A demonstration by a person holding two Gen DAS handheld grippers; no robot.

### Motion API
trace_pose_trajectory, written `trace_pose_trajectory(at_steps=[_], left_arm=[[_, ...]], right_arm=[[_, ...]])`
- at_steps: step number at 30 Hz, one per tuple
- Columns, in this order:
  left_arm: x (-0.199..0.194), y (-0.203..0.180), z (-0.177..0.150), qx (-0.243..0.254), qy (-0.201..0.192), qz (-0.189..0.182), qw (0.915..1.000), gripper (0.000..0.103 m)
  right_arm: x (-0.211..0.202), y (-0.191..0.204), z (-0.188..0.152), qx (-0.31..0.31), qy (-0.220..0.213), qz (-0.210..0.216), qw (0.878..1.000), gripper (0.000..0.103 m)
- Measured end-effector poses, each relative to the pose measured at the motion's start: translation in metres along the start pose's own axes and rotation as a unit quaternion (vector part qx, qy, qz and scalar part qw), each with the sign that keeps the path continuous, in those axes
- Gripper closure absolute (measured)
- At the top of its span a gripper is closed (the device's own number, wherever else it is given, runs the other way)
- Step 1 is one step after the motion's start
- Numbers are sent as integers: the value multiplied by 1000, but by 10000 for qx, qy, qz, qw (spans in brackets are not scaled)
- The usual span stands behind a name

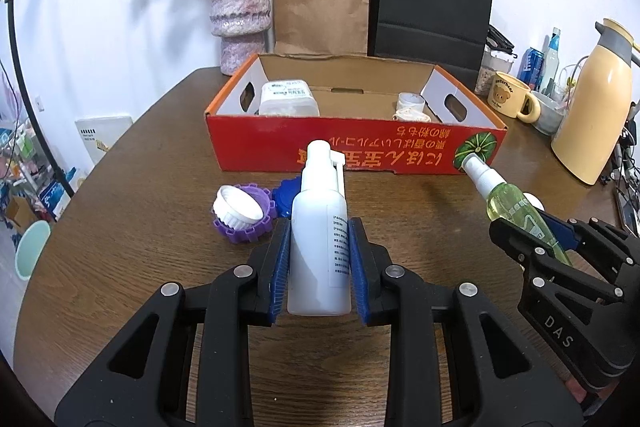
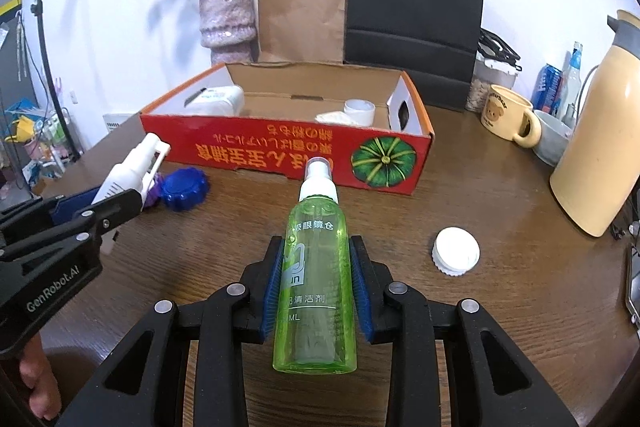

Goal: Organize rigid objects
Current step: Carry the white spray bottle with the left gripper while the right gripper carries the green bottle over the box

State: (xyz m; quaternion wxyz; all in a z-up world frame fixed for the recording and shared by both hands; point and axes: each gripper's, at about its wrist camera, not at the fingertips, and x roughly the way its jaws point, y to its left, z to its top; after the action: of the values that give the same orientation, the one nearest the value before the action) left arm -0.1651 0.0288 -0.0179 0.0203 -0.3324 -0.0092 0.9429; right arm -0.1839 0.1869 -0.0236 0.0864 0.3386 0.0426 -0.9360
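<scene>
Left hand-held gripper (image 1: 319, 259): clenched on a white spray bottle (image 1: 319, 231), blue pads pressed to both of its sides; bottle nozzle points toward the box.
Right hand-held gripper (image 2: 316, 281): grasping a green spray bottle (image 2: 316, 267) by its body, white pump head forward, base toward the camera.
Red cardboard box (image 2: 280, 155): open-topped, on the brown wooden desk (image 2: 500, 307), beyond both bottles; pumpkin picture and inverted print on its near wall.
Box contents: a white lidded container (image 1: 289, 98) at the left end, a small white jar (image 2: 359, 111) near the right end with a pale item beside it.
Loose on desk, left: white ridged cap (image 1: 237, 209) resting in a purple toothed lid (image 1: 256, 223); blue toothed lid (image 2: 185, 188) just beside.
Loose on desk, right: white screw cap (image 2: 456, 251), well apart from the box.
Behind the box: vase of dried roses (image 1: 239, 15), brown paper bag (image 1: 321, 7), black paper bag (image 1: 432, 11).
Right edge: bear mug (image 2: 506, 115), cream thermos jug (image 2: 600, 131).
</scene>
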Motion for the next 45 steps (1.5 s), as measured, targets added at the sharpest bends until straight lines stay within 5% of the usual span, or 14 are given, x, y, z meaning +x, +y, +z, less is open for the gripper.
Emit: trace_pose_trajectory(at_steps=[45], left_arm=[[12, 8, 90, -153, -595, -4, 9981, 79]], right_arm=[[7, 14, 98, -22, -739, 71, 9972, 68]])
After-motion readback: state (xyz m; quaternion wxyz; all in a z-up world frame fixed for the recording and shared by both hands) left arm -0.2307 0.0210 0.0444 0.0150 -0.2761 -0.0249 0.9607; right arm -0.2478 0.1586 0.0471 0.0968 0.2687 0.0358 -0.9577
